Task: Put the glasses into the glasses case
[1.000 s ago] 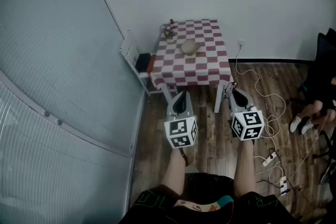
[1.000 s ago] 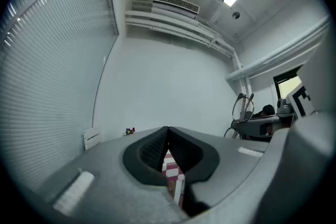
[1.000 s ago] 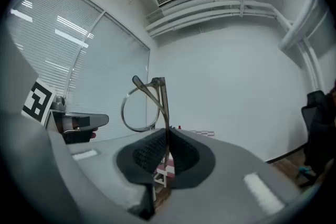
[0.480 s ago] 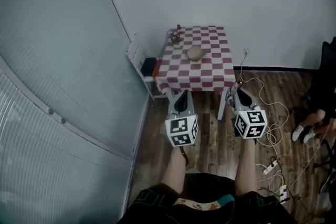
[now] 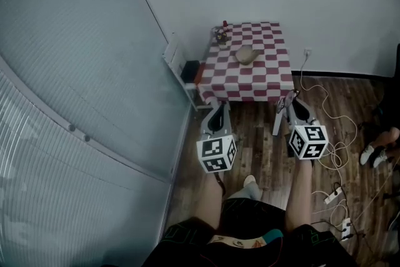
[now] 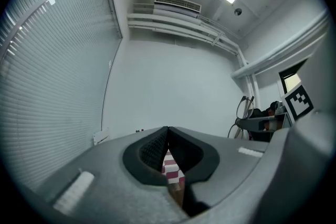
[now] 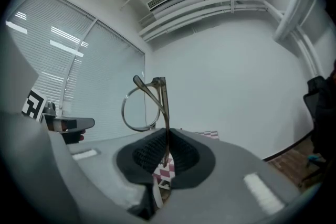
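Right gripper jaws pinched on glasses arm; left gripper jaws closed, empty. Case on tabletop, 12 o'clock: approach steadily, pinch firm.

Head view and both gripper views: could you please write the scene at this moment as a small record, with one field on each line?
left gripper: jaws together, nothing between them
right gripper: jaws shut on one arm of the glasses, whose frame stands up above the jaws
table: red and white checked cloth, by the wall, ahead of both grippers and apart from them
glasses case: beige, lies on the table; open or closed cannot be told
chair: white, beside the table's left edge
floor: wood, with white cables at the right
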The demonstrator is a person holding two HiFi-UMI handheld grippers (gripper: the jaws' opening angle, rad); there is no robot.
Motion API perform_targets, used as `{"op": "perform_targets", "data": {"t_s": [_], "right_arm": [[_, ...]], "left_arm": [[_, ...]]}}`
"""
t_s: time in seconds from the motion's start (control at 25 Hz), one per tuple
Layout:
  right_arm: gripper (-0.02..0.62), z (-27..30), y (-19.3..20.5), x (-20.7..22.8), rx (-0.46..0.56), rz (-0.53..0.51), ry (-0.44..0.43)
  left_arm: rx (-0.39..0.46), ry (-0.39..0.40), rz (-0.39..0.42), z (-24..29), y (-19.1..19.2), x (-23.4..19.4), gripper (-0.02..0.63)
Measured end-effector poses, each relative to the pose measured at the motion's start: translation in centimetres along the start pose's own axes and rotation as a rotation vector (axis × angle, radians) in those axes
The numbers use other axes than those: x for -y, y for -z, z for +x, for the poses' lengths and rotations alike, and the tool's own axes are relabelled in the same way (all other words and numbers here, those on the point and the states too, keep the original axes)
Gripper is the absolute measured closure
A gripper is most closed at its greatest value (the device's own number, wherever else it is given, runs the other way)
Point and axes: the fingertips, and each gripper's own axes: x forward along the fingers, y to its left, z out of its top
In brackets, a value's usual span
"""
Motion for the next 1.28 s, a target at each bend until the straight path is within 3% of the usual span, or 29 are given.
{"op": "perform_targets", "data": {"t_s": [0.48,0.84,1.28], "right_arm": [[0.578,1.6,2.7,3.0,-0.041,0.031,0.032],[0.578,5.7,7.4,4.0,-0.121,0.086,0.02],[0.578,11.6,11.7,7.9,-0.202,0.147,0.065]], "left_arm": [[-0.04,0.071,0.003,4.1,2.8,2.6,0.597],[-0.15,0.026,-0.013,7.7,7.5,-0.2,0.597],[-0.229,0.071,-0.054,15.6,11.5,-0.2,0.597]]}}
